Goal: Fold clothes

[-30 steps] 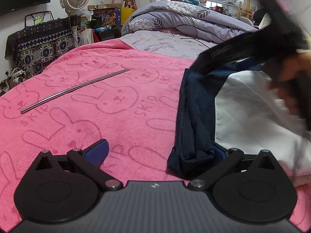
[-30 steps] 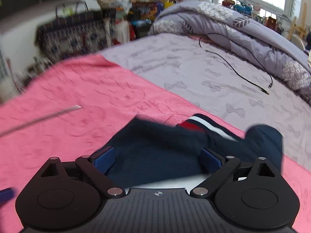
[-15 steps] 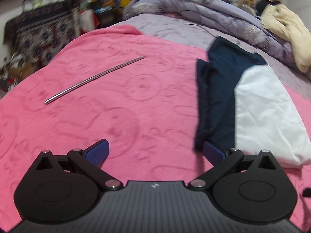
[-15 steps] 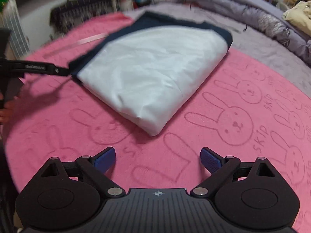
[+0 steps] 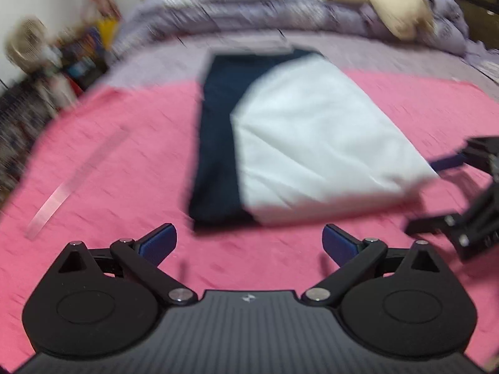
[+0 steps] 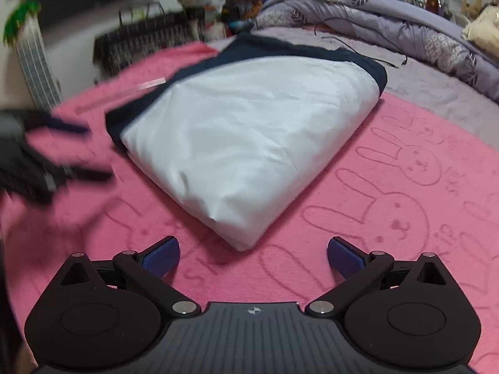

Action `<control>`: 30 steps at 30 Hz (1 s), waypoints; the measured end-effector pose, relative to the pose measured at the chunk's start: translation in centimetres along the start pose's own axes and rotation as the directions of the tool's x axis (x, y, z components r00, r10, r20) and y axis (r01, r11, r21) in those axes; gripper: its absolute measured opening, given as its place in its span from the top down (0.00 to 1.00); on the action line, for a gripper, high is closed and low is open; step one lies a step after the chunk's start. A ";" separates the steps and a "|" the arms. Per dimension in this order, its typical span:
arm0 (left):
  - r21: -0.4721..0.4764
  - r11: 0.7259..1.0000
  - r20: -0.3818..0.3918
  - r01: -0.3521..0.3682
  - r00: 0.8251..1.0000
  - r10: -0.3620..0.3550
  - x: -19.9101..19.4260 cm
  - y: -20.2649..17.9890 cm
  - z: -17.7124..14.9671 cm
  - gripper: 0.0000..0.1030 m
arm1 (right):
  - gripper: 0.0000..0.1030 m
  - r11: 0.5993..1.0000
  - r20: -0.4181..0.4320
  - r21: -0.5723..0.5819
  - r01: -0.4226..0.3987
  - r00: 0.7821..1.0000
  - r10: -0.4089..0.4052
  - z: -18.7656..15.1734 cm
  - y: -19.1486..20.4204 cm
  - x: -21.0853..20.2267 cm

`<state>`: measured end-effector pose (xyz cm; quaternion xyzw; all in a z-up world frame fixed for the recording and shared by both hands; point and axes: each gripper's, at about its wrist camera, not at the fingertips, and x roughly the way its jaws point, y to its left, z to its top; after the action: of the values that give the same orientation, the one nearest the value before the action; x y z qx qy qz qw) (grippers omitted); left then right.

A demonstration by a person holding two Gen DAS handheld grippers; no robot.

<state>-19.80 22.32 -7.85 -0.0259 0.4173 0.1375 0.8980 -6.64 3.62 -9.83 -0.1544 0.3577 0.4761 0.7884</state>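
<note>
While the left wrist view is smeared by blur, the main items read clearly enough. Largest is the bed [image 6: 436,87], covered at its near end by a pink blanket [image 6: 405,187] with rabbit outlines and at its far end by a lilac sheet, with a bunched lilac duvet [image 6: 389,12] along the far side. Folded into a thick rectangle, the garment [image 6: 249,131] lies flat on the pink blanket, its far edge reaching onto the lilac sheet; a white panel faces up and navy fabric shows along the far and left edges. Nothing grips it.

Left gripper [image 5: 249,243]: fingers spread wide, nothing between them, poised above bare blanket just short of the garment's near navy corner. In the right wrist view it appears blurred at the left edge [image 6: 71,149], apart from the cloth.

Right gripper [image 6: 253,257]: jaws opening, already very wide, nothing between the fingers; the garment's near white corner sits just ahead of them, not touched.

Beside the garment's navy side, a thin metal rod [image 5: 75,184] lies on the blanket, apart from it.
</note>
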 end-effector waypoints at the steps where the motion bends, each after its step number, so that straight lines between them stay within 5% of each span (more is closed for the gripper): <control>1: 0.002 1.000 -0.018 -0.011 1.000 0.011 0.8 -0.3 -0.2 0.00 | 0.00 1.000 0.010 -0.021 0.023 1.000 -0.023 -0.4 0.0 0.2; 6: -0.098 0.995 -0.008 -0.032 0.999 0.031 2.3 -0.3 -0.8 0.00 | 0.00 0.998 0.081 -0.057 0.027 0.996 -0.022 -1.5 0.0 0.1; 14: -0.083 0.995 0.015 -0.050 0.999 0.052 2.4 -0.8 -1.2 0.00 | 0.00 0.998 0.081 -0.052 0.022 0.997 -0.018 -1.5 0.0 0.1; 30: -0.053 0.994 -0.079 -0.094 0.993 0.090 2.6 -1.8 0.6 0.00 | 0.00 0.998 0.082 -0.050 0.023 0.996 -0.018 -1.5 -0.1 0.1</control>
<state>-17.29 21.24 -9.57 -0.0372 0.4483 0.1892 0.8729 -7.17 2.77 -10.99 -0.1587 0.3114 0.4829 0.8029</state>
